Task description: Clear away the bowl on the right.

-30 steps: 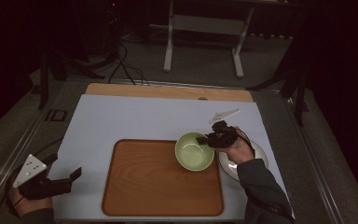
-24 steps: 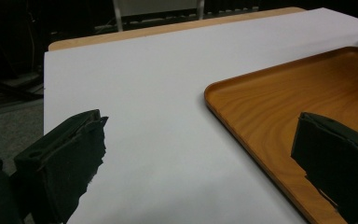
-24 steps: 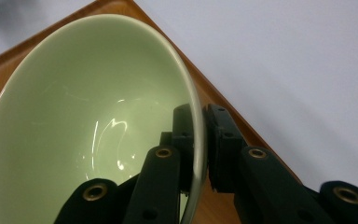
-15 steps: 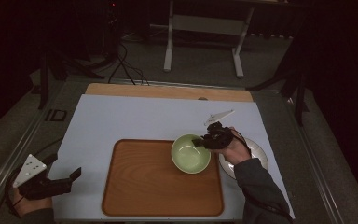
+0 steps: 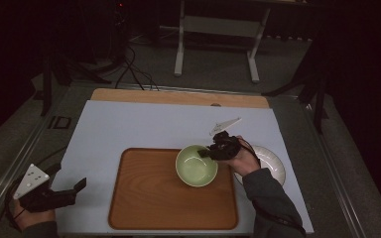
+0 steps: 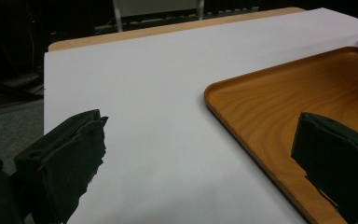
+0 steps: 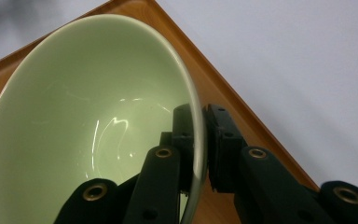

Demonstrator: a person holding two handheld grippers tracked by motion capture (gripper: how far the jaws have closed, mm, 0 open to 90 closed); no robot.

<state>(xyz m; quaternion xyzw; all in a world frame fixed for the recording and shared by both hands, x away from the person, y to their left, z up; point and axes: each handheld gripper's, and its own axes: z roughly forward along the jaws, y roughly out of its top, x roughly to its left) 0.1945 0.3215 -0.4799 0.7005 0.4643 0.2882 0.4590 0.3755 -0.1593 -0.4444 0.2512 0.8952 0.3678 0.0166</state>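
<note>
High view: the bowl (image 5: 196, 165) is seen at the right part of the tray (image 5: 149, 208), its right rim pinched by the right gripper (image 5: 209, 151), with a white plate (image 5: 273, 166) just beside the tray on the counter (image 5: 129, 126). Right gripper view: the jaws are closed on the bowl's rim, one pad inside, one outside. Left gripper view: the left gripper (image 6: 200, 163) is held with jaws wide apart and nothing between them, low over the counter at the tray's left edge.
</note>
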